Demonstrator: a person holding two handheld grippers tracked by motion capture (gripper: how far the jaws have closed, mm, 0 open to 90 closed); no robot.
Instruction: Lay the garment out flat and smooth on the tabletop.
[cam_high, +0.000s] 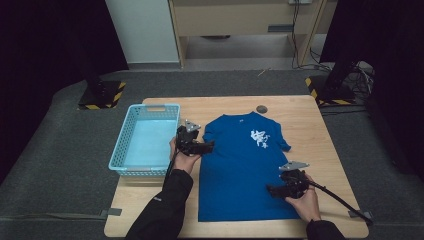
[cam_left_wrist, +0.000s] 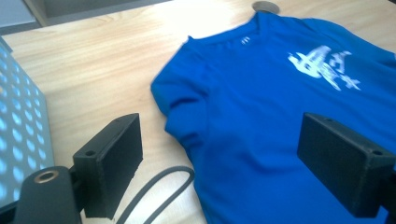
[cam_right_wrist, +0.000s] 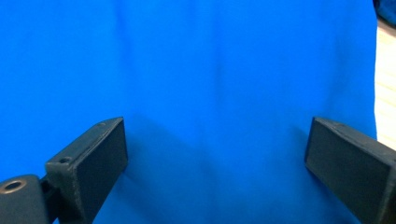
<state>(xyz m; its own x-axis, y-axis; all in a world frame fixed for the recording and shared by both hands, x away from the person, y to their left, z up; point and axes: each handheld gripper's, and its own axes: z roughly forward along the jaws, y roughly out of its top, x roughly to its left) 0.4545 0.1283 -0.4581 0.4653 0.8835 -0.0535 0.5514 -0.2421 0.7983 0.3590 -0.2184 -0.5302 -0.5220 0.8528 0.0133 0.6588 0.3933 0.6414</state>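
Observation:
A blue T-shirt (cam_high: 242, 165) with a white print lies flat on the wooden table (cam_high: 300, 107), collar toward the far edge. My left gripper (cam_high: 210, 146) hovers at the shirt's left sleeve, jaws open, with one jaw over bare wood and the other over the cloth (cam_left_wrist: 261, 116). My right gripper (cam_high: 270, 190) is low over the shirt's lower right part and points left. Its jaws stand wide apart above smooth blue fabric (cam_right_wrist: 210, 93), holding nothing.
A light blue perforated basket (cam_high: 145, 140) stands at the table's left side, just behind the left hand. A small grey round disc (cam_high: 261, 108) lies beyond the collar. A black cable (cam_high: 340, 197) trails from the right gripper toward the table's right front corner.

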